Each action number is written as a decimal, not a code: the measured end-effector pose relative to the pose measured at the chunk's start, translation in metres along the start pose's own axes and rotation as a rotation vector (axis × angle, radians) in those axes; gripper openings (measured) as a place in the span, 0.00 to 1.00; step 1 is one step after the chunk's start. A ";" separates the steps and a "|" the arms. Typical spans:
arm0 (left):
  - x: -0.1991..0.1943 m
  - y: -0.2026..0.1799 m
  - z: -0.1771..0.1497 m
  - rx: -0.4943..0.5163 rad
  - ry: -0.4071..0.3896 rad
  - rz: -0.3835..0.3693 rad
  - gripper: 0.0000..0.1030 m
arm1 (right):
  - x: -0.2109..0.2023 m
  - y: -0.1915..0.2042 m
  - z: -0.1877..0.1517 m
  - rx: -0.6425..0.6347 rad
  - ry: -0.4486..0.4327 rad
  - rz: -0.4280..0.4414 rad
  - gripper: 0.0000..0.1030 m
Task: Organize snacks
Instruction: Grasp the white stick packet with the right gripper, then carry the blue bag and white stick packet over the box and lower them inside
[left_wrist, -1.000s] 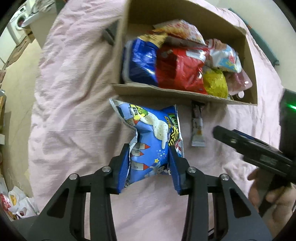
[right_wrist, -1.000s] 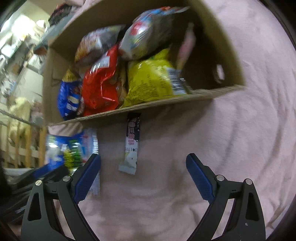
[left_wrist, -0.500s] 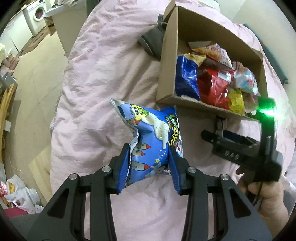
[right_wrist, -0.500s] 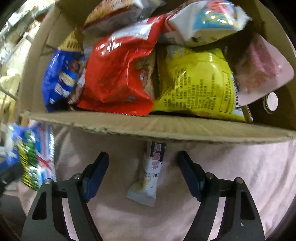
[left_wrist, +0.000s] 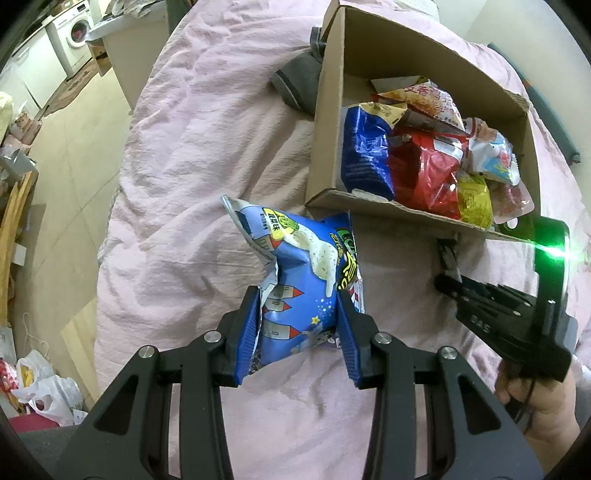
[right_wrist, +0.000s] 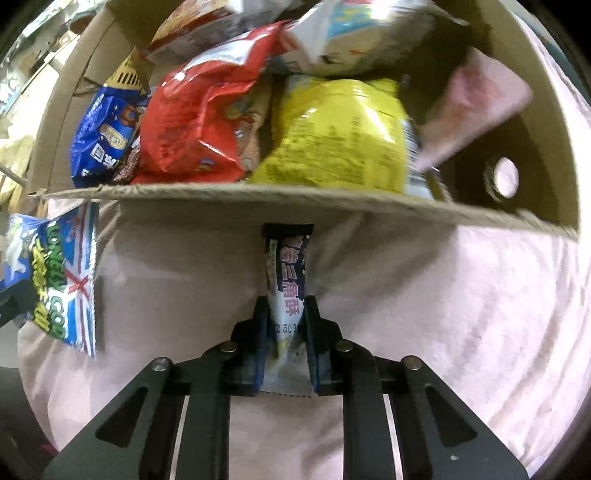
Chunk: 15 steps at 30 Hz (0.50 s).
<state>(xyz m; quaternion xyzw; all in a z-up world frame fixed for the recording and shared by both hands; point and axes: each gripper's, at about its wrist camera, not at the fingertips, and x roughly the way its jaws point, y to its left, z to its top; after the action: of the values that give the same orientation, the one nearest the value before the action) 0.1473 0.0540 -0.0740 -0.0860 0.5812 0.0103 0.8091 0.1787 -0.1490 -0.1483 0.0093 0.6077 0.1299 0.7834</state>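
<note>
My left gripper (left_wrist: 297, 314) is shut on a blue snack bag (left_wrist: 303, 273) with white and green print and holds it above the pink bedsheet, left of the cardboard box (left_wrist: 373, 206); the bag also shows in the right wrist view (right_wrist: 55, 280). My right gripper (right_wrist: 286, 314) is shut on a narrow snack bar wrapper (right_wrist: 288, 280) that lies on the sheet against the box's front wall (right_wrist: 295, 201). The box holds blue (left_wrist: 365, 155), red (left_wrist: 428, 173) and yellow (left_wrist: 474, 199) bags. The right gripper's body also shows in the left wrist view (left_wrist: 509, 317).
A grey cloth item (left_wrist: 301, 81) lies behind the box's left wall. The bed edge drops to the floor on the left, with white appliances (left_wrist: 70, 40) and plastic bags (left_wrist: 40, 387) there. A pink pouch (right_wrist: 476, 107) leans in the box's right end.
My right gripper has closed on the snack bar wrapper, which it straddled open before. My left gripper has lifted the blue bag higher and farther back from the box.
</note>
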 end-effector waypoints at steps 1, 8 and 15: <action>0.000 -0.001 0.000 0.003 -0.004 0.001 0.35 | -0.002 -0.003 -0.003 0.009 -0.001 0.009 0.18; 0.003 -0.010 0.000 0.027 -0.014 0.021 0.35 | -0.022 -0.034 -0.028 0.059 -0.024 0.087 0.18; 0.001 -0.015 -0.001 0.032 -0.021 0.007 0.33 | -0.053 -0.053 -0.034 0.079 -0.053 0.170 0.18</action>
<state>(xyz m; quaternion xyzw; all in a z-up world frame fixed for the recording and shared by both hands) 0.1484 0.0394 -0.0738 -0.0710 0.5729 0.0049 0.8165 0.1447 -0.2162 -0.1156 0.0952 0.5884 0.1718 0.7844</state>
